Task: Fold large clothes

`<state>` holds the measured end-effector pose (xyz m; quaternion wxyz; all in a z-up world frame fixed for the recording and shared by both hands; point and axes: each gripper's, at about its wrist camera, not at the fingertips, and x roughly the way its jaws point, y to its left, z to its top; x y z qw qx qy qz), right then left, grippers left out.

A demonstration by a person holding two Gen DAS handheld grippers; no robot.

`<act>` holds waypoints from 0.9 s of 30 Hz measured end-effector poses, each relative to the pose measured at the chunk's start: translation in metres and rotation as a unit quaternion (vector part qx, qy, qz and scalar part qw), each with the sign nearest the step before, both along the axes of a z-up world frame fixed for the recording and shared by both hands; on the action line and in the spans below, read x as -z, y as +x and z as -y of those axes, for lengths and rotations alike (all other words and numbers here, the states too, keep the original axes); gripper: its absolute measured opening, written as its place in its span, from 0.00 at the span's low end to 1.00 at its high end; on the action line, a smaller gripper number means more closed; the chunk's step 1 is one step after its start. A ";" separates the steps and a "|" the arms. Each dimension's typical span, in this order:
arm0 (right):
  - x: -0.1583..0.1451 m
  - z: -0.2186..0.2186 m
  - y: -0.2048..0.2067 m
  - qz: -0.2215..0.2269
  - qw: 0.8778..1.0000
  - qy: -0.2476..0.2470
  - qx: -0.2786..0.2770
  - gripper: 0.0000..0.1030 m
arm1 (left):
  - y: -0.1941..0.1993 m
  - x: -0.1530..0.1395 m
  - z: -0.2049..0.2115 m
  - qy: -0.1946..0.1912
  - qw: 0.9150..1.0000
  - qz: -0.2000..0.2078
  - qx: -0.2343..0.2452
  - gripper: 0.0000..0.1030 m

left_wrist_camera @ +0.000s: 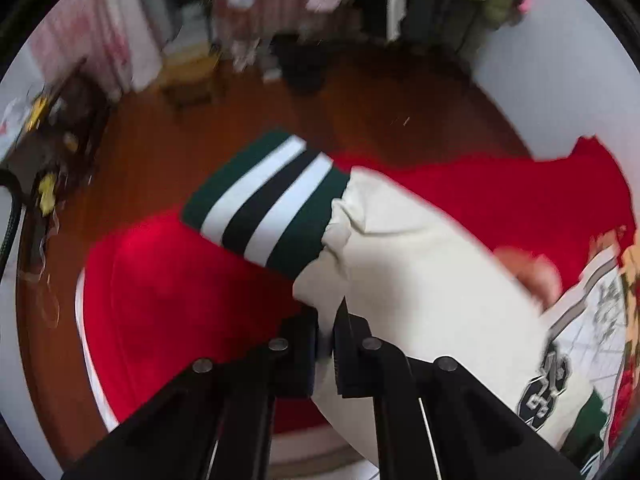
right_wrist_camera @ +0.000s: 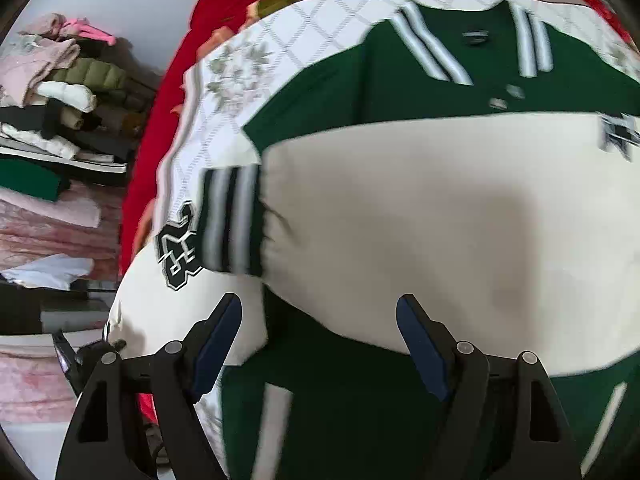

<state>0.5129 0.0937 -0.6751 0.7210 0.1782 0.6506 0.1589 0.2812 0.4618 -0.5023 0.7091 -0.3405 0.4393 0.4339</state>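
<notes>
A green and cream varsity jacket [right_wrist_camera: 400, 92] lies on a bed. In the left wrist view its cream sleeve [left_wrist_camera: 420, 264] with a green, white and black striped cuff [left_wrist_camera: 268, 204] stretches across a red blanket [left_wrist_camera: 180, 288]. My left gripper [left_wrist_camera: 330, 320] is shut on the cream sleeve fabric just behind the cuff. In the right wrist view my right gripper [right_wrist_camera: 320, 320] stands open above the jacket, over a cream sleeve [right_wrist_camera: 440, 232] folded across the green body, pads clear of the cloth. A second striped cuff [right_wrist_camera: 232, 220] and a number patch [right_wrist_camera: 178, 252] lie left of it.
A white patterned quilt [right_wrist_camera: 240, 92] and the red blanket [right_wrist_camera: 148, 128] cover the bed under the jacket. Stacks of folded clothes [right_wrist_camera: 72, 92] sit at the left. Hanging clothes [left_wrist_camera: 280, 4], a wooden floor [left_wrist_camera: 360, 112] and a cluttered dark stand [left_wrist_camera: 52, 128] lie beyond the bed.
</notes>
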 end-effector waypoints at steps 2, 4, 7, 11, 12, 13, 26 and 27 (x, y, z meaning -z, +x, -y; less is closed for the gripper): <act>0.002 -0.014 0.008 0.012 1.000 0.014 0.008 0.58 | 0.018 -0.019 -0.002 0.023 0.999 0.021 0.015 0.03; 0.016 -0.031 0.019 -0.001 1.000 0.022 0.006 0.34 | 0.040 -0.043 -0.006 0.045 0.998 0.041 0.035 0.03; 0.059 -0.060 0.038 -0.048 0.999 0.024 0.000 0.34 | 0.065 -0.074 -0.012 0.077 0.993 0.061 0.066 0.03; 0.079 -0.069 0.049 -0.077 0.997 0.016 -0.016 0.34 | 0.084 -0.108 0.016 0.131 0.981 0.073 0.126 0.03; 0.073 -0.064 0.049 -0.077 0.997 0.021 -0.018 0.34 | 0.087 -0.116 0.025 0.146 0.976 0.073 0.143 0.03; 0.063 -0.055 0.047 -0.070 0.997 0.025 -0.014 0.34 | 0.091 -0.125 0.039 0.162 0.971 0.074 0.162 0.03; 0.002 0.178 -0.027 -0.018 0.988 -0.043 0.146 0.57 | 0.163 -0.164 0.348 0.164 0.841 0.109 0.504 0.02; 0.004 0.194 -0.031 -0.021 0.986 -0.050 0.156 0.57 | 0.164 -0.159 0.376 0.152 0.828 0.112 0.528 0.02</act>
